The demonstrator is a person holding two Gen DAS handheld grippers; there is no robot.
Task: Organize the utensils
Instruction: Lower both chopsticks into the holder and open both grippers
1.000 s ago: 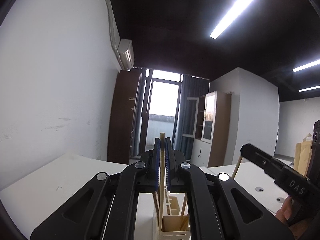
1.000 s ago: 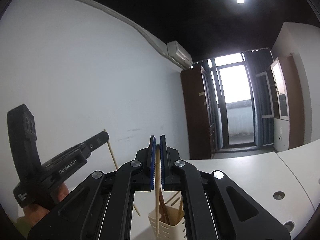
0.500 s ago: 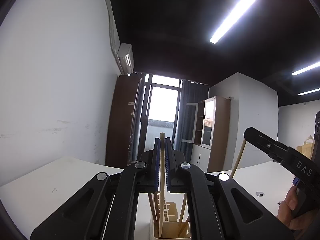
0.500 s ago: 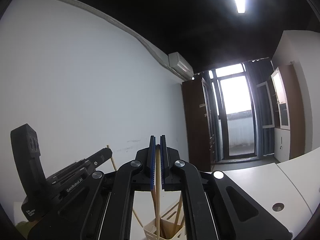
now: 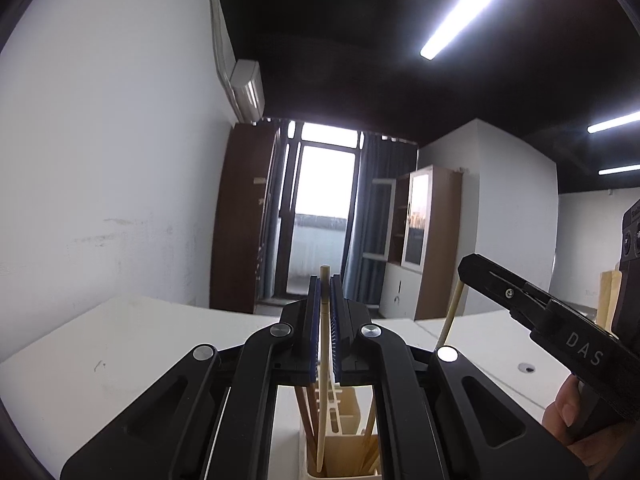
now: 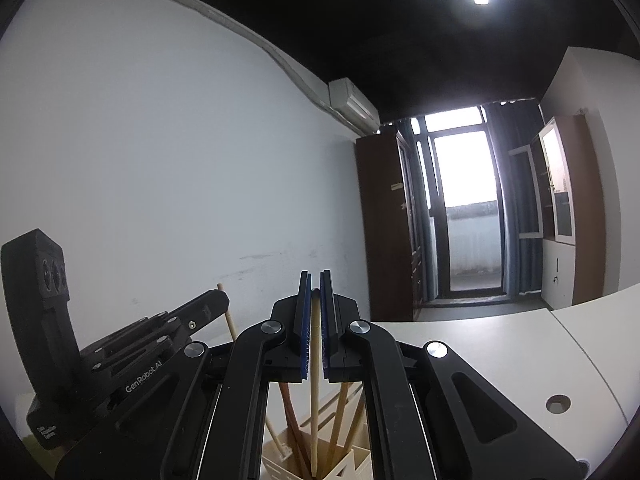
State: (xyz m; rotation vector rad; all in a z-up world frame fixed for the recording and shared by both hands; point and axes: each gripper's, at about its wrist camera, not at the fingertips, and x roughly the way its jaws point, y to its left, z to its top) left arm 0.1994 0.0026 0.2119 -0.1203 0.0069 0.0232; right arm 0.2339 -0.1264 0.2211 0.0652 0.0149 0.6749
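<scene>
My left gripper (image 5: 325, 280) is shut on a pale wooden chopstick (image 5: 322, 380) that hangs down into a cream utensil holder (image 5: 344, 452) below it. My right gripper (image 6: 315, 276) is shut on another pale chopstick (image 6: 314, 392), whose lower end reaches into the same holder (image 6: 352, 460). Several brown and pale chopsticks (image 6: 340, 416) stand in the holder. Each gripper shows in the other's view: the right one (image 5: 468, 268) at the right with its chopstick (image 5: 450, 316), the left one (image 6: 218, 300) at the left with its chopstick (image 6: 229, 318).
The holder stands on a white table (image 5: 120, 352) with round cable holes (image 6: 558, 404). A white wall (image 5: 100, 180) runs along the left. Brown cabinets (image 5: 428, 240) and a glass door (image 5: 320, 220) are far behind.
Both grippers have lowered their chopsticks toward the holder, which now sits lower and closer in both views. Both stay shut on their chopsticks.
</scene>
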